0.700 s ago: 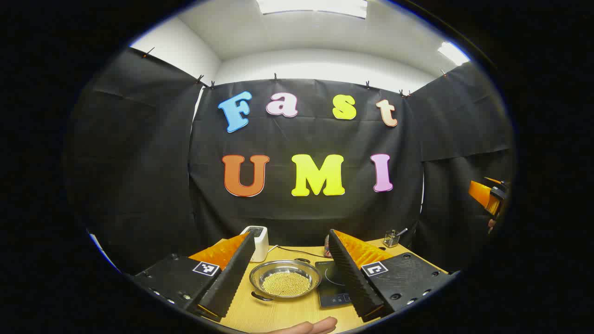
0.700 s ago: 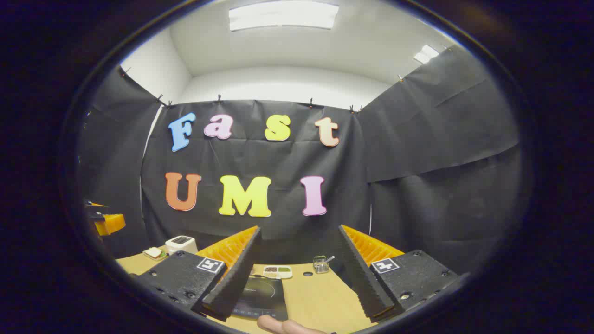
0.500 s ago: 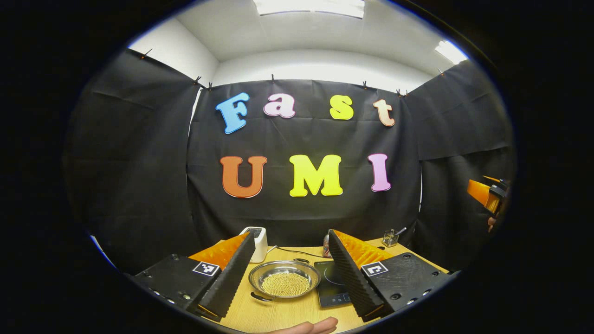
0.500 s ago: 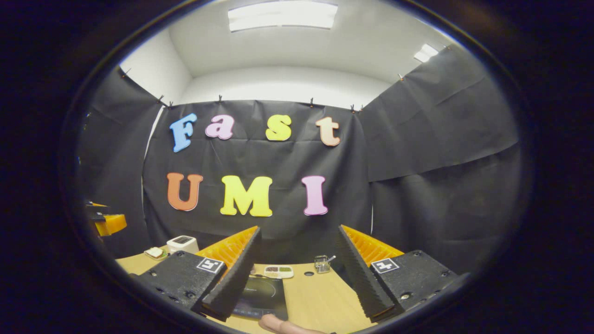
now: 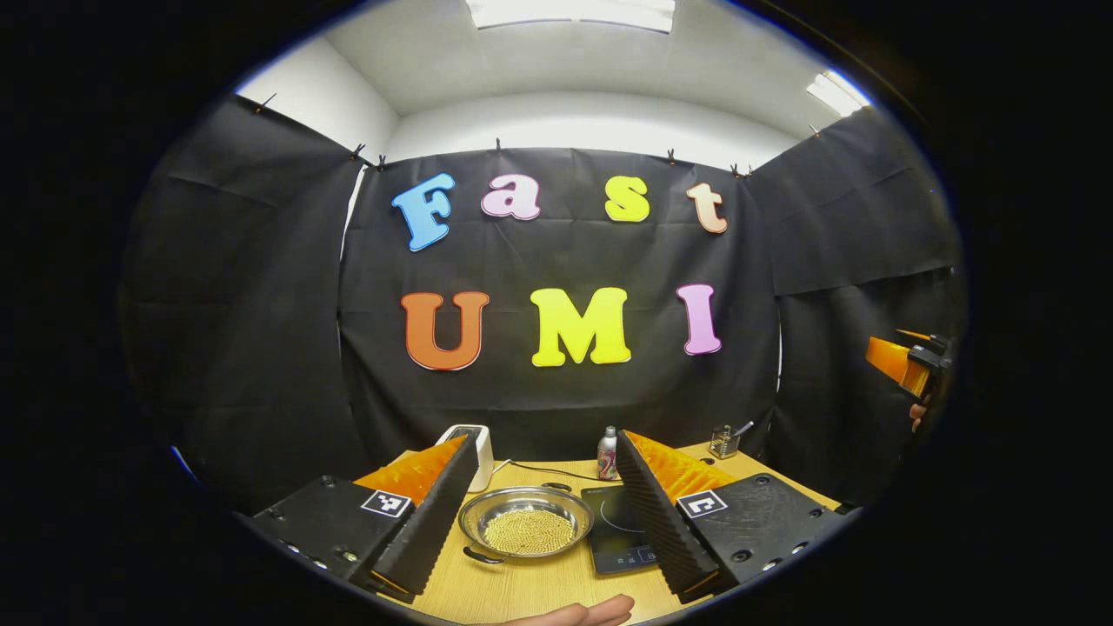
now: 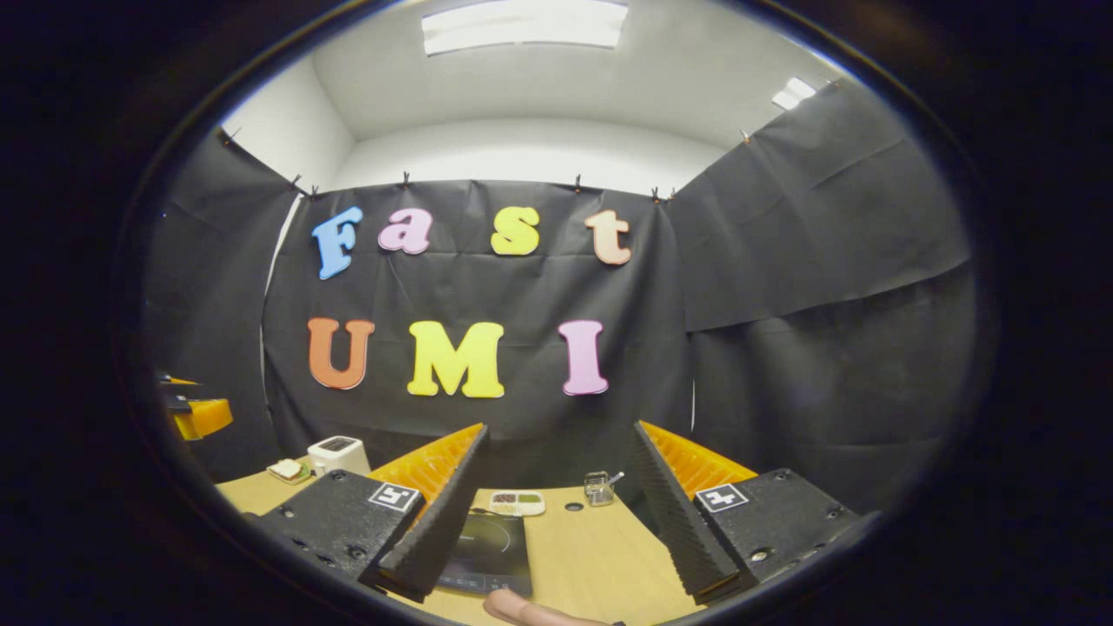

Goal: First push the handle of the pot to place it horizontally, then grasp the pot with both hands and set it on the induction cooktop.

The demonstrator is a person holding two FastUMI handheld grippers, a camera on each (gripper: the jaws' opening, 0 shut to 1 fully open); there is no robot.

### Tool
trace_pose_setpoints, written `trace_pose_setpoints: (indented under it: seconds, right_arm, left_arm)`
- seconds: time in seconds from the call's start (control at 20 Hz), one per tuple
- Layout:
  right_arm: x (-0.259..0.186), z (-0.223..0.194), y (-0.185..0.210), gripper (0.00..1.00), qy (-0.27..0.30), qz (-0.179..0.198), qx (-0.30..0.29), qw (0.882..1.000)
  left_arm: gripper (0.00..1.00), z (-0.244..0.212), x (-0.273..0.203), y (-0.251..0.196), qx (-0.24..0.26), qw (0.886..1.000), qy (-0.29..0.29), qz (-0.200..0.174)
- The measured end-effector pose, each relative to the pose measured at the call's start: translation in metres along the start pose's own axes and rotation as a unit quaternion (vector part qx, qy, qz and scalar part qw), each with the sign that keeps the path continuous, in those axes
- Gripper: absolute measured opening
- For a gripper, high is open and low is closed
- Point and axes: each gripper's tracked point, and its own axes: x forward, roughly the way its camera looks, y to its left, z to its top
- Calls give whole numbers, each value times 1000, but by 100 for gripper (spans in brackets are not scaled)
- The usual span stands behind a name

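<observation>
Bright ceiling panels (image 5: 569, 10), sharp, fisheye-bent edges

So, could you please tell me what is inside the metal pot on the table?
The pot holds a heap of small yellowish beads across its middle. They hide the bottom, so whatever lies beneath them cannot be seen.

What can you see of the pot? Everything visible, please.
The pot is a shallow, round, shiny metal pan, holding a layer of small yellowish beads. A dark loop handle sticks out at its near-left rim. It sits upright on the wooden table, just left of the induction cooktop, untouched by either gripper.
</observation>
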Motion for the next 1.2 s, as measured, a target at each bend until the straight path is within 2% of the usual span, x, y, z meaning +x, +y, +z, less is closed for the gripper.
trace_pose_setpoints:
  seconds: [0.25, 0.6, 0.65, 0.7, 0.8, 0.85, 0.9, 0.95, 1.1, 1.15, 1.2]
  right_arm:
    - [1, -6, -3, 100, 3, -1, 1, 1000]
    - [4, -13, -1, 100, 6, 3, 0, 1000]
    - [5, -14, 0, 100, 7, 5, 0, 1000]
    - [5, -16, 0, 100, 8, 7, -1, 1000]
    - [6, -18, 1, 100, 8, 10, 0, 1000]
    - [6, -18, 2, 100, 8, 10, 0, 1000]
    - [7, -20, 2, 100, 9, 10, -1, 1000]
    - [7, -21, 1, 100, 8, 10, -2, 1000]
    - [10, -23, 2, 100, 9, 10, -5, 1000]
    - [10, -24, 2, 100, 10, 10, -5, 1000]
    - [11, -26, 3, 100, 12, 11, -6, 1000]
  left_arm:
    - [94, -4, 2, 5, 13, 1000, -4, 21]
    - [95, -12, 10, 11, -9, 999, -9, 33]
    - [87, -11, 13, 8, -14, 999, -14, 25]
    - [95, -14, 18, 5, -18, 1000, -13, 11]
    - [76, -26, 27, 6, -27, 1000, 4, 0]
    - [69, -33, 31, 10, -28, 1000, 14, 1]
    - [67, -38, 34, 13, -25, 999, 20, 0]
    - [52, -44, 42, 11, -20, 999, 30, -5]
    - [19, -75, 56, 19, -17, 998, 66, -1]
    - [0, -88, 63, 25, -20, 996, 84, 6]
    - [1, -101, 65, 26, -21, 994, 106, 8]
